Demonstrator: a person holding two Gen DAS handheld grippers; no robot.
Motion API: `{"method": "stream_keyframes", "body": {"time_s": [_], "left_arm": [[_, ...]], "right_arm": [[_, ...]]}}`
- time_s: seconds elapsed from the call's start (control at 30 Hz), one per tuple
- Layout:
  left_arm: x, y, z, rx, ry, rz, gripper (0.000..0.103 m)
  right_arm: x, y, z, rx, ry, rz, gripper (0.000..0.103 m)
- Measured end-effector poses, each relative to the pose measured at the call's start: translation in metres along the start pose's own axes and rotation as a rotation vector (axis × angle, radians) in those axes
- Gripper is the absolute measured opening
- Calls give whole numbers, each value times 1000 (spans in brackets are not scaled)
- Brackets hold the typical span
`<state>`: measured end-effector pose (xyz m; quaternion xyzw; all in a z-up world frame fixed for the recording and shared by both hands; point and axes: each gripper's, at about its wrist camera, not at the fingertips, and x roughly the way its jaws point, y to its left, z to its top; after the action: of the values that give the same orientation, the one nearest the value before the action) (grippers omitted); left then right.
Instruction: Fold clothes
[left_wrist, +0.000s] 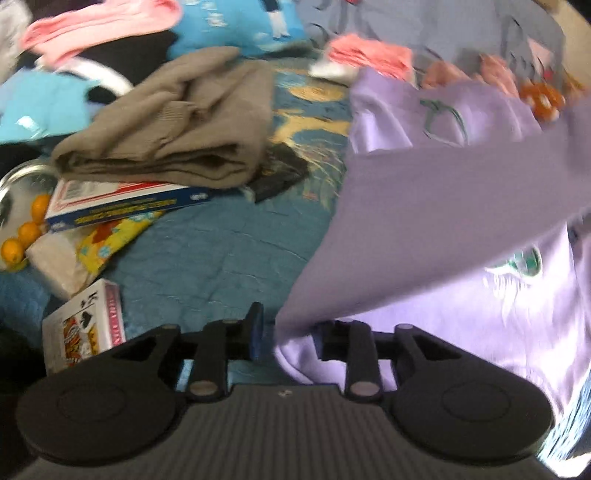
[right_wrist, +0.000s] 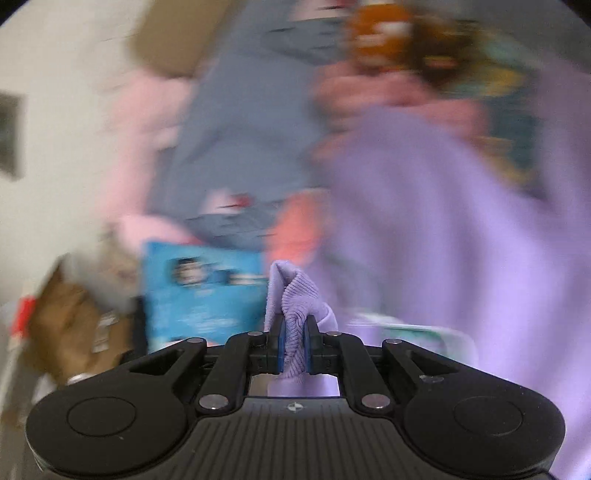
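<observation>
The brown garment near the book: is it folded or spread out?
Folded: the brown garment lies in stacked layers, partly on the book.

Soft, even daylight fills both fisheye views, with dark vignetting at the corners and bowed edges. The left wrist view is mildly smeared, and sheen glares on the lilac garment (left_wrist: 461, 229). The right wrist view is heavily motion-blurred; only the right tool (right_wrist: 294, 343) stays sharp.
</observation>
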<state>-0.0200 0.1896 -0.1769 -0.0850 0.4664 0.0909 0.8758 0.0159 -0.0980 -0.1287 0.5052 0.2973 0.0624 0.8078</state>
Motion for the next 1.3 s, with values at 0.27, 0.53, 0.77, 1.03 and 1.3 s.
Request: {"method": "stream_keyframes", "body": {"time_s": [0.27,0.53,0.77,1.03,1.3], "left_arm": [[8,-22,-5,108,27,55,34],[17,-30,-8,156,44,107,40],[17,-31,-8,167,42,124,43],[17,-30,-9,162,39,135,46],[20,-29,-7,149,54,143,52]], "right_arm": [[-10,-87,-21,145,-35,-7,9],[-31,-118,-21,262,-146,-110,17],[-44,-107,-12,104,-94,-116,29],[-7,-103,-26,26,51,-197,9],[-22,-59,-14,-228,-117,-301,8]]}}
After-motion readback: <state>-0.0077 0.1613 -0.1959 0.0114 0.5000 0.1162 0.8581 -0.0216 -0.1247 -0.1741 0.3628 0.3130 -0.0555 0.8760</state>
